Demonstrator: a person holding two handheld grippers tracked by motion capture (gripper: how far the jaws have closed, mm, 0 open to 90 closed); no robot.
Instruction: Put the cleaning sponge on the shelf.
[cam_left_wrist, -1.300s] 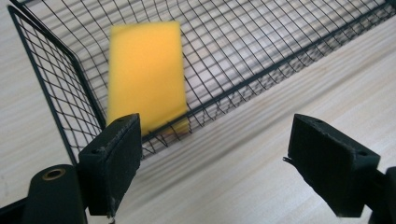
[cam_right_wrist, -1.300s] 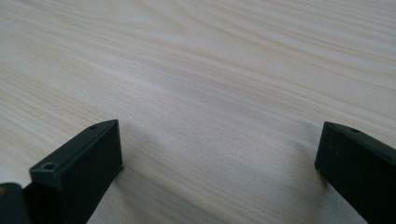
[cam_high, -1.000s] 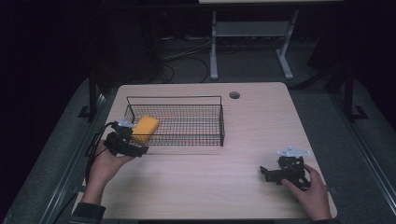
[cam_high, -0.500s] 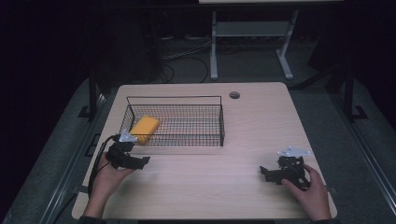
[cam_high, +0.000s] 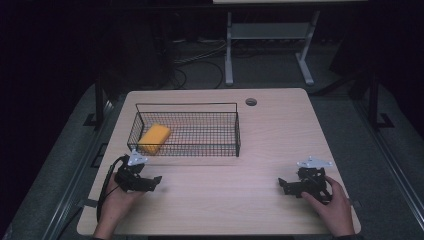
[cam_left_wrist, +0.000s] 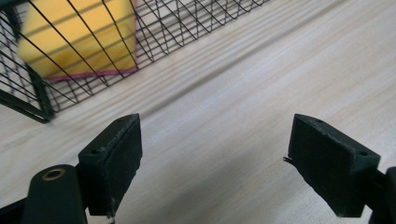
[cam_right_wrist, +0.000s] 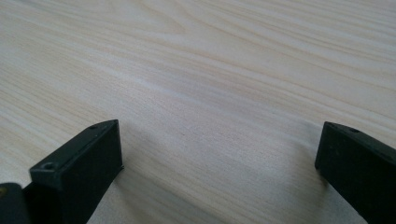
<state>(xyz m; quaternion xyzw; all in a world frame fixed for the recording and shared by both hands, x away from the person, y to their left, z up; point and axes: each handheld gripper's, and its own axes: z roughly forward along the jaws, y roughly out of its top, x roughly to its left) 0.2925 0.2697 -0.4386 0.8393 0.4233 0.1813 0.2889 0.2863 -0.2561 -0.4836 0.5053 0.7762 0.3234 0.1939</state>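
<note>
Left claw (cam_high: 150, 182) sits lower left of the high view, resting on the worktop (cam_high: 260, 145), jaws spread wide with nothing between them. In the left gripper view the gap shows bare wood. Yellow sponge (cam_high: 153, 138) lies inside the black wire basket (cam_high: 235, 131), at its left end, upper left of centre in the high view; a pinkish edge is visible on it through the mesh in the left gripper view. Left claw is near the basket's front left corner, not touching. Right claw (cam_high: 286, 187) lower right, also wide open and empty, well apart from the basket.
</note>
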